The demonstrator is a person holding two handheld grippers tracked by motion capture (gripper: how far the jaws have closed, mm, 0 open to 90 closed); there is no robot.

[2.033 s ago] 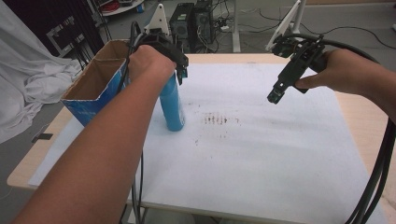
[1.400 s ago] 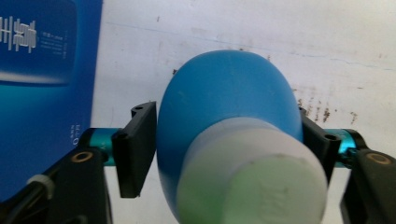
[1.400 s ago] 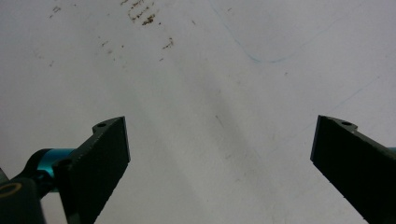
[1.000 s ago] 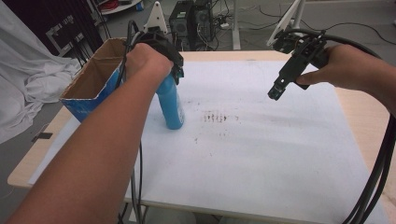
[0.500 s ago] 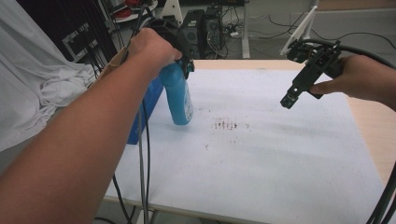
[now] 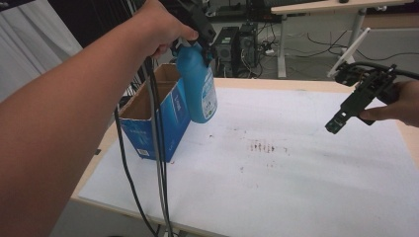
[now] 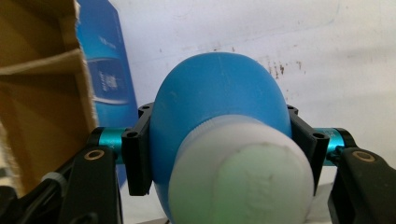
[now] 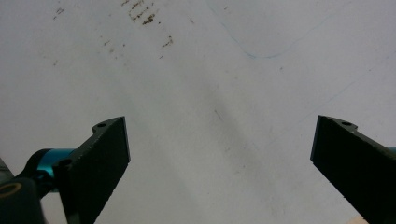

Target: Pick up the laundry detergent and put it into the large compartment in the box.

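The left gripper [image 6: 197,42] clamps a blue bottle [image 6: 198,86] by its neck, in the air beside an open cardboard box [image 6: 155,123]. The left gripper view adds its white cap [image 7: 240,179] (blurred). The right gripper [image 6: 335,124] hovers over the white table [image 6: 306,182], jaws wide apart.

Blue bottle [image 6: 199,84], white cap, upright, airborne beside box.

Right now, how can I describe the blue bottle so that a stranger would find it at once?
Start at the white table cover and go to the open blue cardboard box at its left edge. Just right of the box, the blue bottle hangs in the air, gripped near its white cap by the left gripper. Nothing else is lifted.
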